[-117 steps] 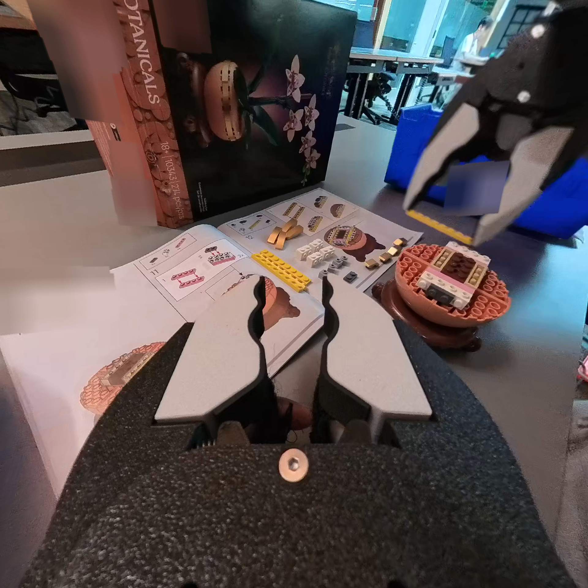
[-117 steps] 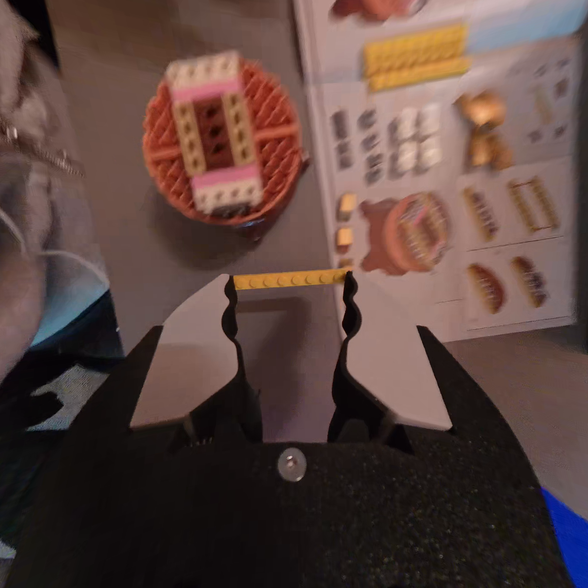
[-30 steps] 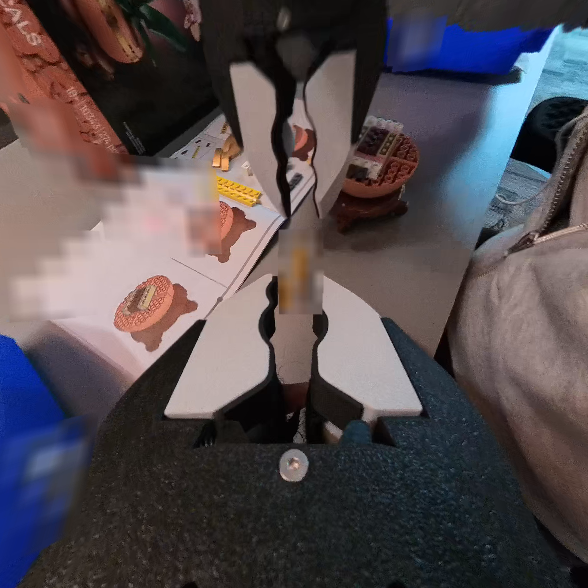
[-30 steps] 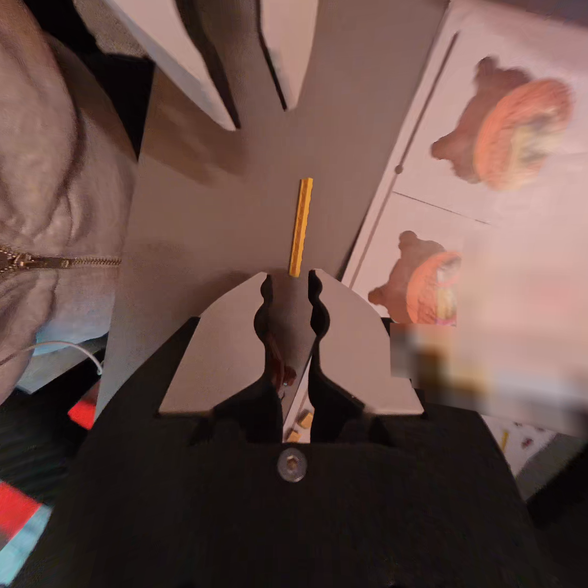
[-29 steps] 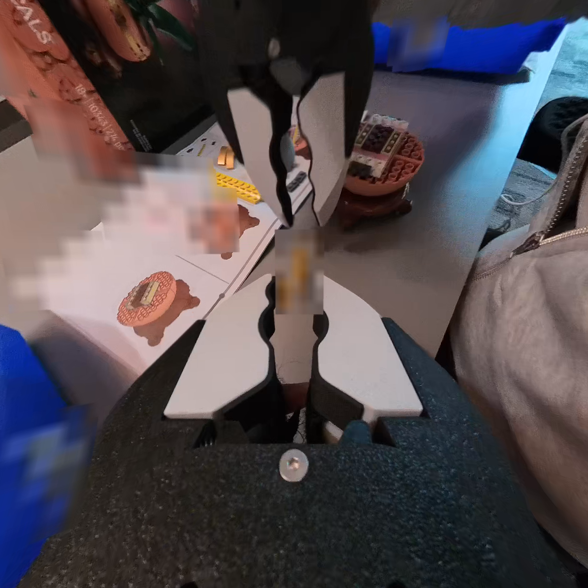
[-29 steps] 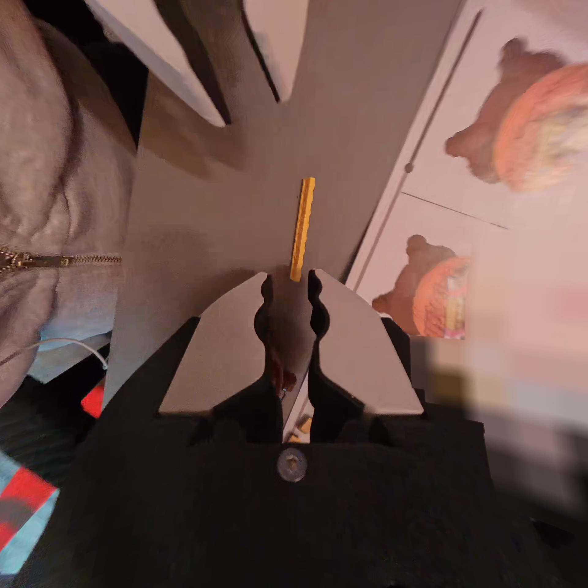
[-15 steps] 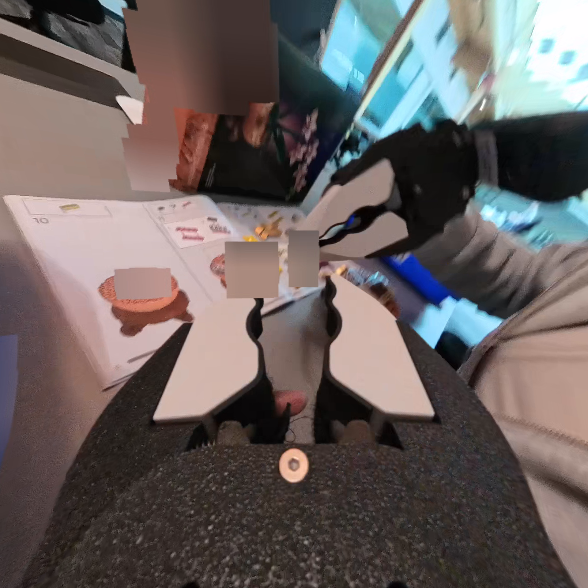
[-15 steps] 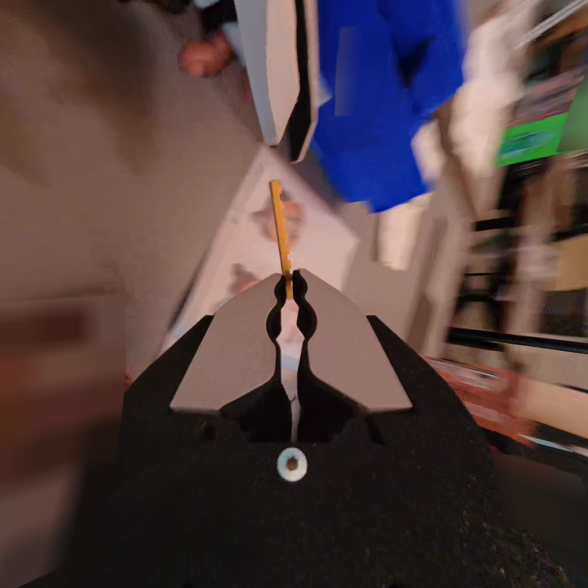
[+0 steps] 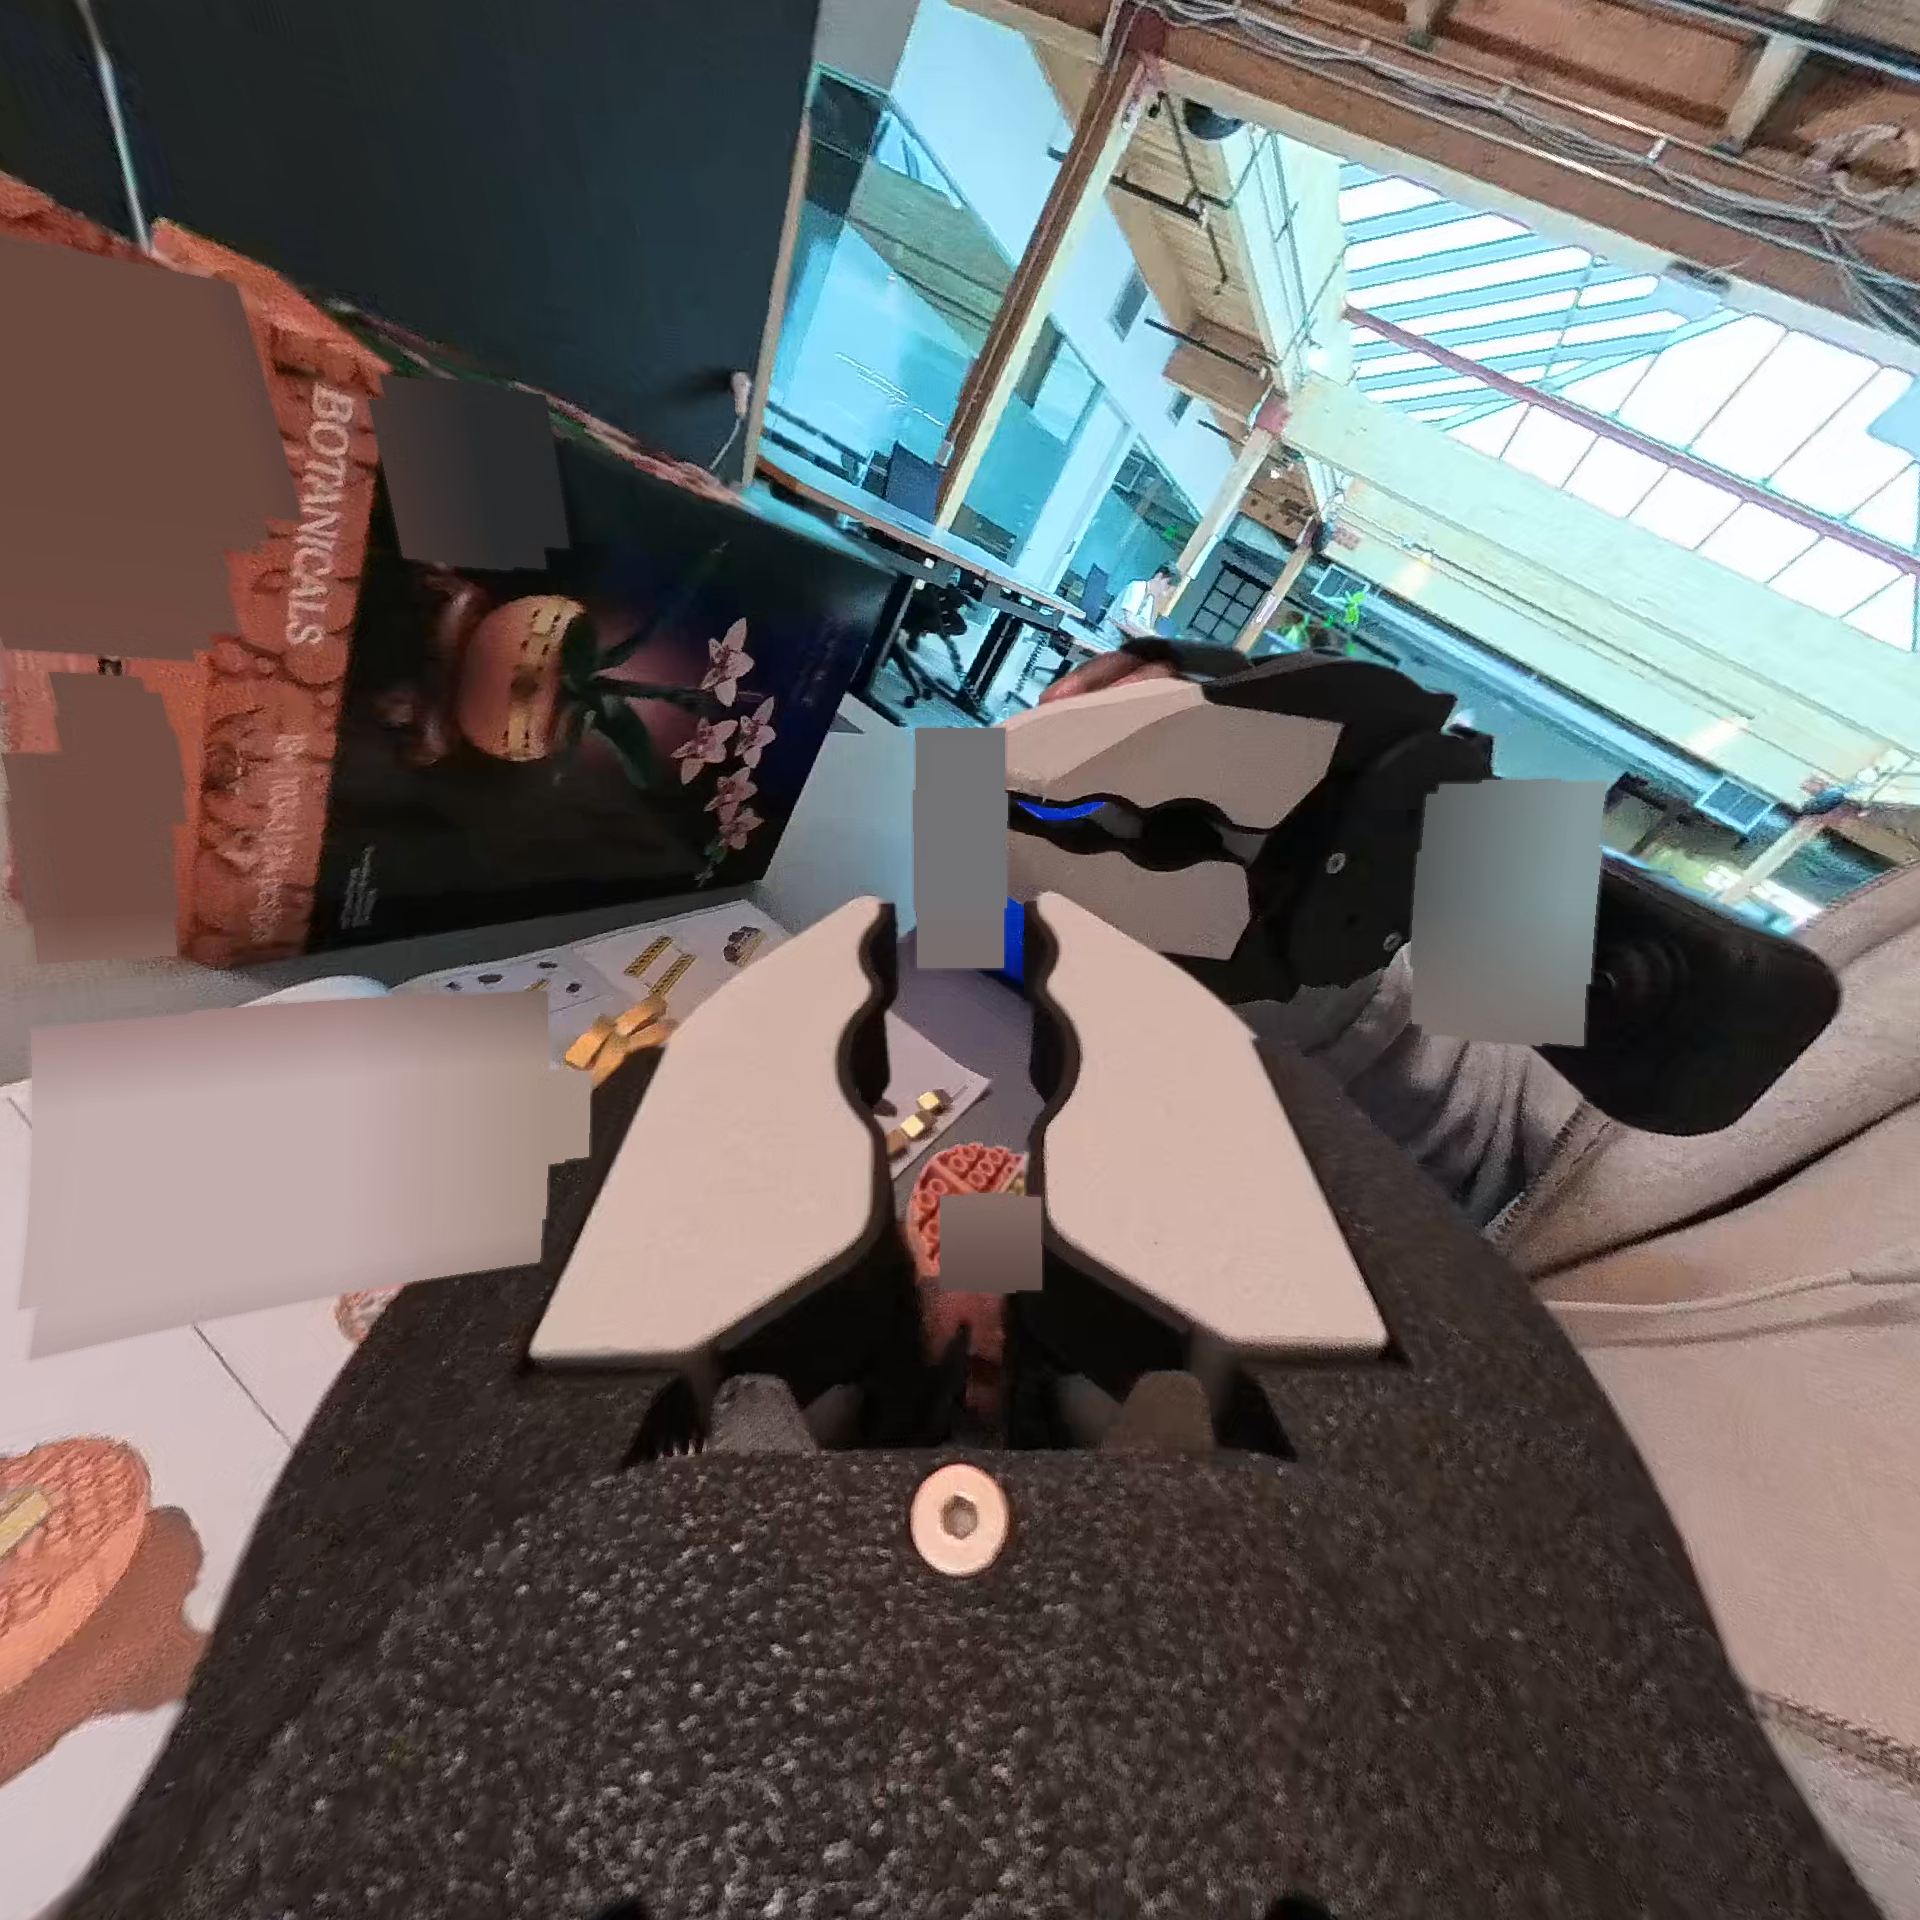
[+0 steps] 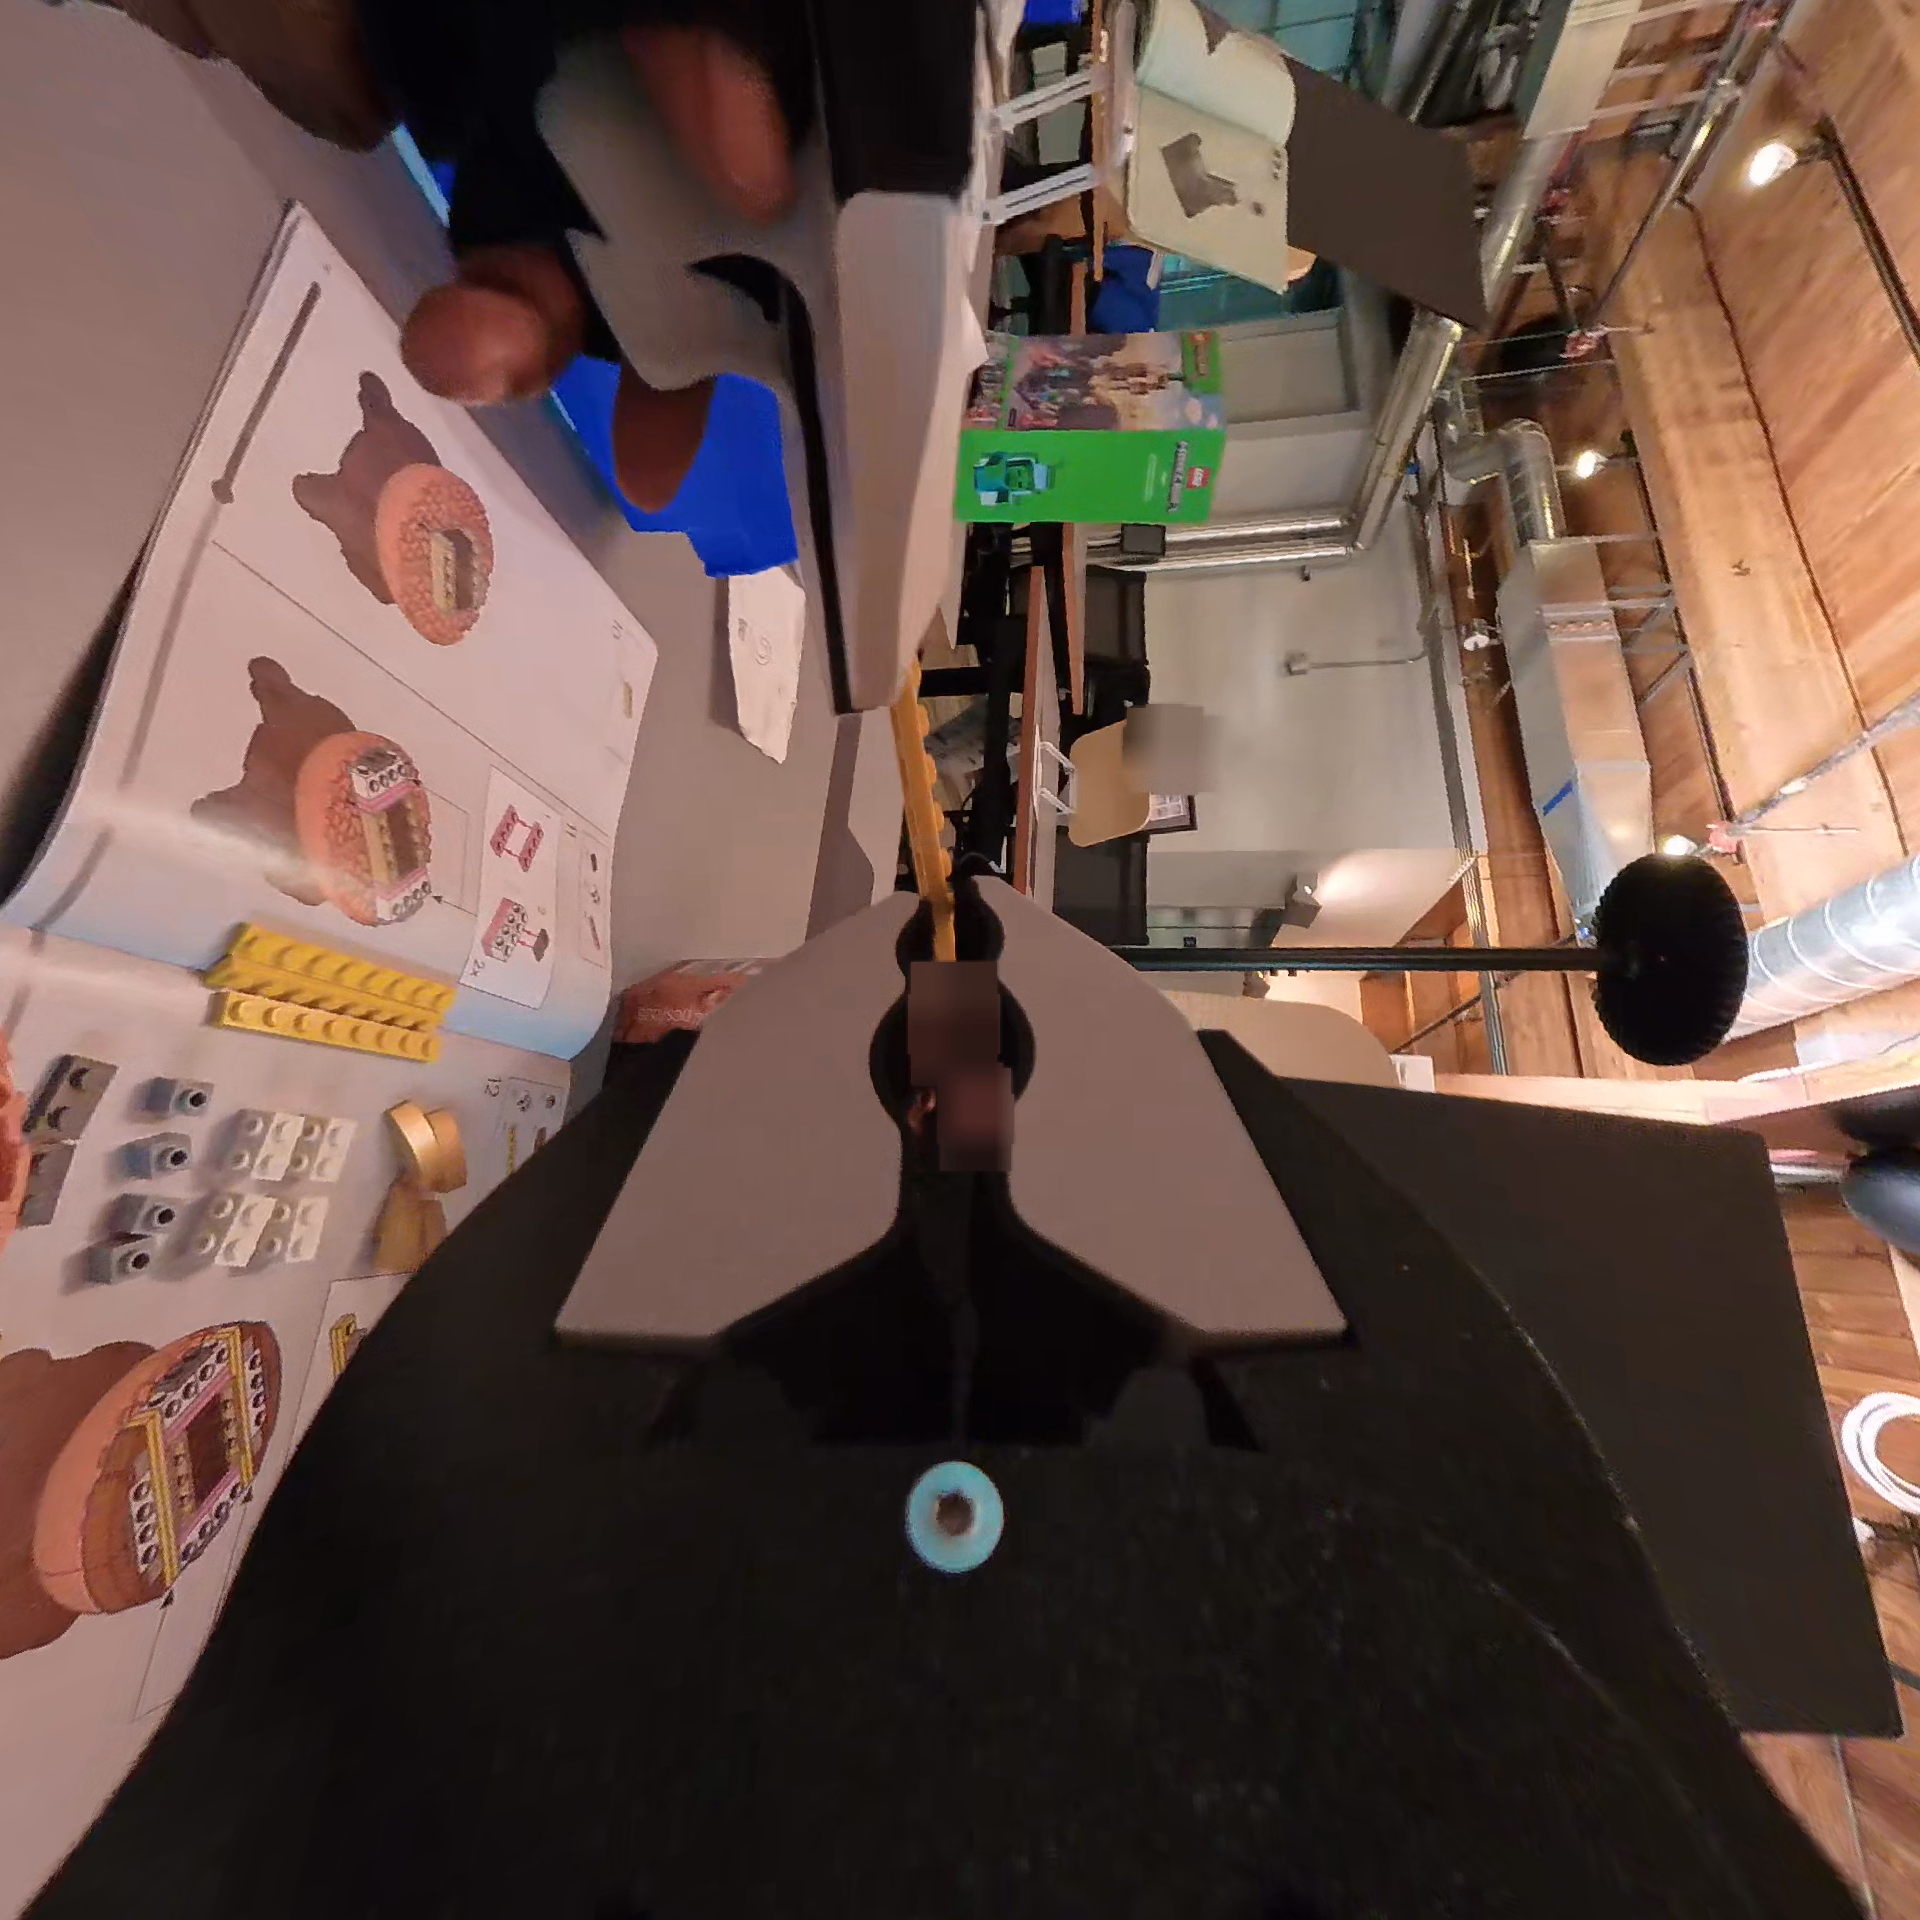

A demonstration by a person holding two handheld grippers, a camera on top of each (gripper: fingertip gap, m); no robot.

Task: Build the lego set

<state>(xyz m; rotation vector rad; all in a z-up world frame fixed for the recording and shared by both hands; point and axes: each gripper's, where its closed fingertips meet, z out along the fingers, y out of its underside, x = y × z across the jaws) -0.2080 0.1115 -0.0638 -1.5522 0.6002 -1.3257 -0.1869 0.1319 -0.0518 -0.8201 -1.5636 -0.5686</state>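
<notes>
Both grippers are raised above the table (image 10: 707,831), tips facing each other.

Right gripper (image 10: 951,904): jaws closed to a thin slit, clamping the near end of a long yellow plate (image 10: 920,800). The plate is seen edge-on and sticks forward from the tips. Its far end meets the tip of the left gripper's finger (image 10: 894,436), which comes in from the top of the right wrist view; whether the two touch cannot be told from this angle. In the left wrist view the right gripper (image 9: 1013,821) lies on its side, coming in from the right, and a mosaic patch covers the spot just past its tips, so the plate does not show there.

Left gripper (image 9: 961,914): jaws stand narrowly apart. The patch hides the gap at the tips, so I cannot tell whether anything sits between them.

On the table, right wrist view:
- Open instruction booklet (image 10: 343,665), pages flat.
- Two more yellow plates (image 10: 327,992) side by side on the booklet.
- Small white bricks (image 10: 275,1174) and grey bricks (image 10: 151,1153) in rows nearer the camera, gold pieces (image 10: 421,1153) just beside them.

Left wrist view:
- Set box (image 9: 520,675) stands upright behind the booklet.
- Round terracotta pot build (image 9: 961,1179) shows in part through the gap between the left fingers, on the table below.
- A person's grey sleeve (image 9: 1662,1299) fills the right edge.
</notes>
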